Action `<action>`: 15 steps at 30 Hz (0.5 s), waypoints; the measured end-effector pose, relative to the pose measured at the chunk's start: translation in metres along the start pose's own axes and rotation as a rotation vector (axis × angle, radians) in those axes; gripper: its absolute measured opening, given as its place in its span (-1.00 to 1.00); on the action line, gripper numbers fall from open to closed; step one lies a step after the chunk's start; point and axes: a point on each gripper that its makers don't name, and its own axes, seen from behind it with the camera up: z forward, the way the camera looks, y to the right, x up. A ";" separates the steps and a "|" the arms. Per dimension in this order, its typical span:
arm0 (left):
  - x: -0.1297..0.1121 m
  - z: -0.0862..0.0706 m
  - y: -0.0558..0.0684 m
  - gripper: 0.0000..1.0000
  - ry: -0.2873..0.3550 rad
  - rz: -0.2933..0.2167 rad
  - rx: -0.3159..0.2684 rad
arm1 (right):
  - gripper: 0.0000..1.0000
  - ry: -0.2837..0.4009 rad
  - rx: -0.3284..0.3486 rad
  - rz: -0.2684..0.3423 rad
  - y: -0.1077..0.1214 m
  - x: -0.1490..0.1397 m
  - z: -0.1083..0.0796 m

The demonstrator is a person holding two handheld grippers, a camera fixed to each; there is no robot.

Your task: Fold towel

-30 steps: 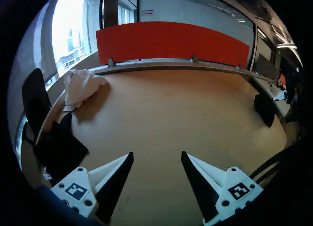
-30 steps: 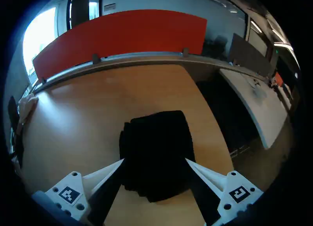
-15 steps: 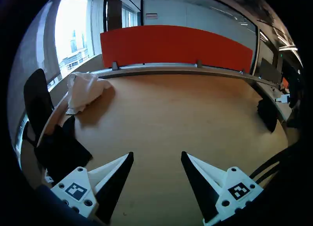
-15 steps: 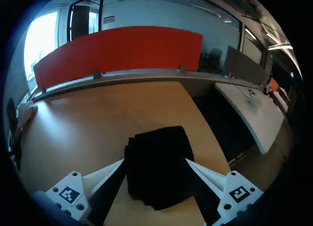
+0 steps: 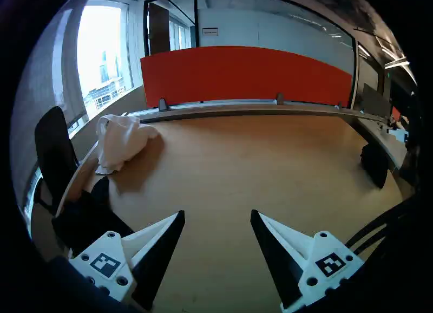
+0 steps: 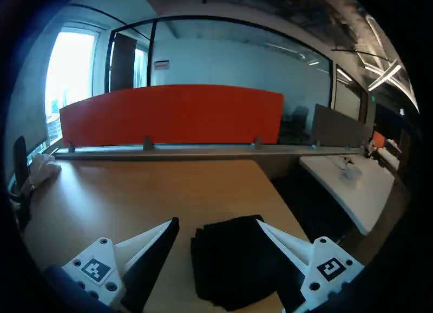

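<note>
A folded black towel (image 6: 238, 264) lies flat near the right end of the wooden table (image 6: 135, 199). My right gripper (image 6: 217, 222) hangs open above it, fingers apart on either side and not pressing on it. The same black towel (image 5: 374, 162) sits at the far right in the left gripper view. A crumpled white towel (image 5: 122, 139) is heaped at the table's back left corner, and is small at the left edge (image 6: 41, 167) of the right gripper view. My left gripper (image 5: 216, 222) is open over bare wood, well short of the white towel.
A dark cloth (image 5: 86, 218) hangs at the table's near left edge beside a black chair (image 5: 51, 145). An orange divider (image 5: 243, 75) runs along the table's back. A white desk (image 6: 352, 188) stands off to the right across a gap.
Both views have tilted up, showing more wall and ceiling. The black towel has slid lower between the right fingers. Both grippers stay open.
</note>
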 end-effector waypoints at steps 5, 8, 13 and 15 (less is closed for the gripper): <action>0.007 0.003 -0.005 0.79 0.016 -0.002 0.009 | 0.99 0.069 0.005 -0.019 -0.012 0.018 -0.006; 0.011 0.005 -0.005 0.79 0.025 -0.001 0.010 | 0.99 0.108 0.013 -0.031 -0.020 0.029 -0.007; 0.019 0.006 -0.007 0.80 0.052 0.004 0.017 | 0.99 0.182 0.029 -0.020 -0.034 0.049 -0.011; 0.022 0.007 -0.008 0.80 0.065 0.004 0.023 | 0.99 0.209 0.046 -0.014 -0.042 0.057 -0.014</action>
